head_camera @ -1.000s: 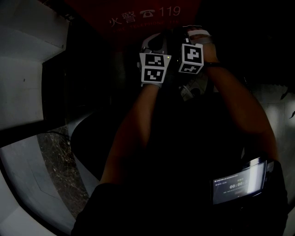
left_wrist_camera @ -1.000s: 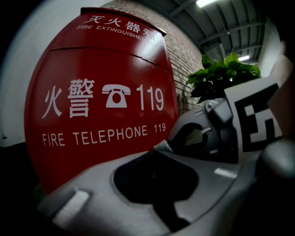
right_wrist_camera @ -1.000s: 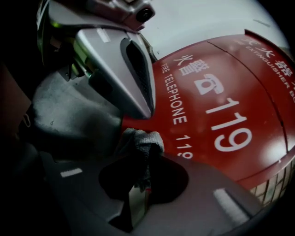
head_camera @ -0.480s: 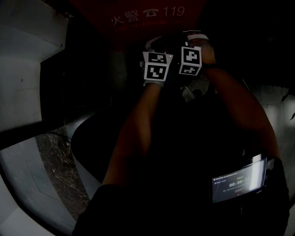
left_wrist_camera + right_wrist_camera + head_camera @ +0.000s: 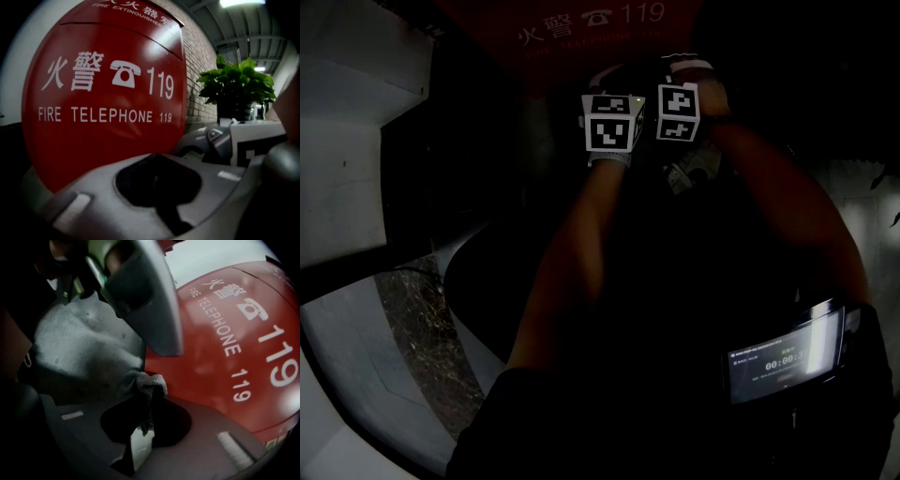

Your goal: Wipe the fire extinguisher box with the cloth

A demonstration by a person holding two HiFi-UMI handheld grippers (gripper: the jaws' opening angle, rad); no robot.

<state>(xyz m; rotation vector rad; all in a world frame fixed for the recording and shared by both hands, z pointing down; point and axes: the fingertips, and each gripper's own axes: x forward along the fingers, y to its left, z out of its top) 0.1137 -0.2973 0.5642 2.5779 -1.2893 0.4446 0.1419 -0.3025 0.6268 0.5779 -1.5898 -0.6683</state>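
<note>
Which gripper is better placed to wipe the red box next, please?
Right: the right gripper pinches the cloth right by the fire extinguisher box; the left gripper is shut, holding nothing.

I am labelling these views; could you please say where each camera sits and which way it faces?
Head view: on the person's head, looking steeply down at both forearms, with the left gripper and right gripper against the fire extinguisher box.
Left gripper view: on the left gripper, facing the box's red front along its shut jaws; the right gripper shows at right.
Right gripper view: on the right gripper, facing the box along jaws shut on the cloth; the left gripper crosses above.
Shared: all show the box's 119 lettering.
</note>
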